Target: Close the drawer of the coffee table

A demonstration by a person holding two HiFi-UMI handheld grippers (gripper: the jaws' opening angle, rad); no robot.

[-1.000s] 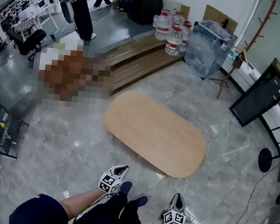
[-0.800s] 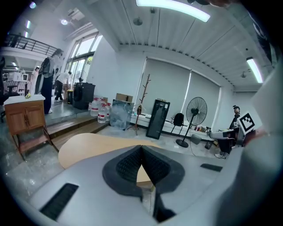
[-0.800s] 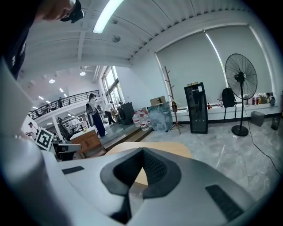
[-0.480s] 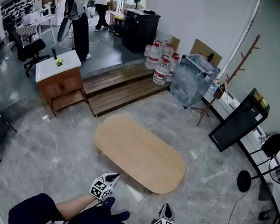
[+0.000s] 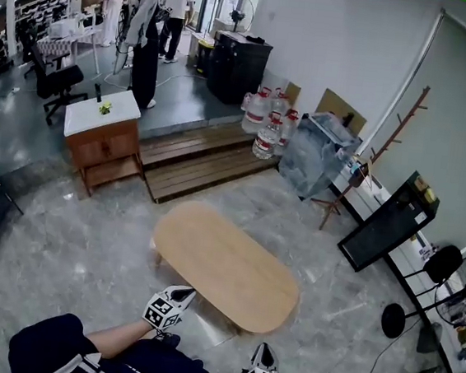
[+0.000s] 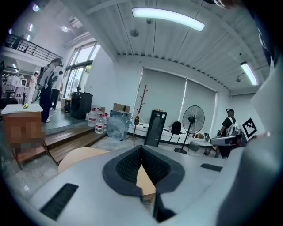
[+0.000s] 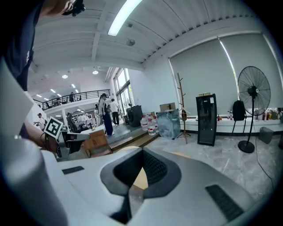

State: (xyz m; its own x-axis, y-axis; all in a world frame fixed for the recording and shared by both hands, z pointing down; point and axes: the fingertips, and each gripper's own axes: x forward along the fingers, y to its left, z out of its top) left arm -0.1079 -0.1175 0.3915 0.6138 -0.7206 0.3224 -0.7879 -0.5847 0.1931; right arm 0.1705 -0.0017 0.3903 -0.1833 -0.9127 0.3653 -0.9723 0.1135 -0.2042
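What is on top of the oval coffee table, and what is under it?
Nothing lies on the coffee table; its wooden top is bare. The top covers what is underneath, so no drawer can be seen.

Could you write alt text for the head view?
An oval wooden coffee table on a grey floor, seen from above. The left gripper and right gripper hover by its near edge, both shut and empty.
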